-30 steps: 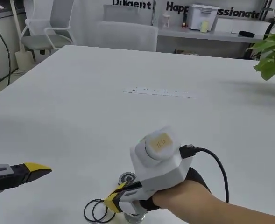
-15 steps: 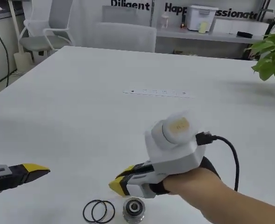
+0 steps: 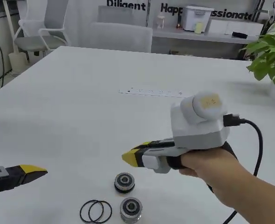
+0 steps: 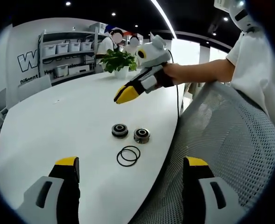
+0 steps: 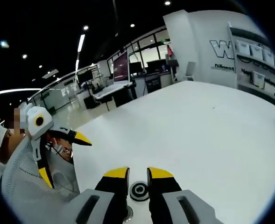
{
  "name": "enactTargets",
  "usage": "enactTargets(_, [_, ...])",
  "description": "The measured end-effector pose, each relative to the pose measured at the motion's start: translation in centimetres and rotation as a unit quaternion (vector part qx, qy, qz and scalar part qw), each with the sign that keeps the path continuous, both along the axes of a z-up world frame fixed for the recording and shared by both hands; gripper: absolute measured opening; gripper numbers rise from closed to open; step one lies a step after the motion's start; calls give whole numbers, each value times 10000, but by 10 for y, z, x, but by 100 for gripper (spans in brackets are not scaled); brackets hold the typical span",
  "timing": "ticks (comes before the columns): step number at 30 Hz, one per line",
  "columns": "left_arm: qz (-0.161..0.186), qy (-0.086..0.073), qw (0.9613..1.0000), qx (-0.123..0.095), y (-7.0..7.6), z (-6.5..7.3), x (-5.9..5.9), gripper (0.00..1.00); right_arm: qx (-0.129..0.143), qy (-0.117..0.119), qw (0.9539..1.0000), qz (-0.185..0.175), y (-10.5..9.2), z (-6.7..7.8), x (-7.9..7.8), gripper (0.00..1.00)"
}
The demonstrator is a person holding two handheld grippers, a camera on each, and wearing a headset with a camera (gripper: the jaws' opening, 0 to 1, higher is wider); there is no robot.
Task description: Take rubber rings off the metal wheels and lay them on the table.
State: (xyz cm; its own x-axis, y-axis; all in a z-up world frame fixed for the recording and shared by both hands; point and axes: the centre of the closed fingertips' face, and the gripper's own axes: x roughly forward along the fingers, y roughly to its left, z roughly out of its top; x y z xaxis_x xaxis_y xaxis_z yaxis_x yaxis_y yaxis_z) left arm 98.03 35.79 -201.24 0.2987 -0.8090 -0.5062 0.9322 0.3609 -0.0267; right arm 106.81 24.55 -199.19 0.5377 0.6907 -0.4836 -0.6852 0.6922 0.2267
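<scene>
Rubber rings [image 3: 96, 211], two of them overlapping, lie flat on the white table [image 3: 72, 107] at the bottom edge of the head view. Just to their right stands the near wheel [image 3: 130, 208], bright metal and, we judge, already stripped. A little above it sits the far wheel [image 3: 124, 182], whose rim looks dark in the left gripper view, so we take it to be still wearing its rubber and to be the one to work on. At the lower left the left gripper [image 3: 34, 171] hangs above the table, well apart from the wheels, its jaws spread wide and empty in its own view. Above the wheels, mid-frame, the right gripper [image 3: 130, 157] hovers clear of the table; its own view shows the jaws drawn close with a slim gap, holding nothing, and the far wheel framed between them. To do this step well, we should bring the left gripper in to pin the far wheel by its body, leaving the rim free. The right jaws should then nip only the rubber at the edge, roll it up over the lip rather than yank it, and lay it beside the other rings. Further up lie a white strip [image 3: 151, 92], then chairs [image 3: 121, 36] and a plant [image 3: 268, 58] at the upper right.
</scene>
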Motion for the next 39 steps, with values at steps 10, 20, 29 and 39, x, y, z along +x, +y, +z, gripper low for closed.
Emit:
enactTargets(10, [-33, -12, 10000, -50, -1, 1, 0, 90, 228, 56, 9985, -492, -31, 3, 9, 12])
enactTargets(20, [-263, -271, 9993, -83, -7, 16, 1, 90, 23, 220, 9990, -392, -45, -23, 4, 12])
enactTargets(29, [-527, -592, 9967, -185, -24, 47, 14, 90, -419, 184, 9988, 146, -36, -42, -7, 12])
enactTargets(39, [-844, -973, 9916, -79, -42, 71, 35, 87, -670, 294, 9966, 367, -35, -58, -15, 11])
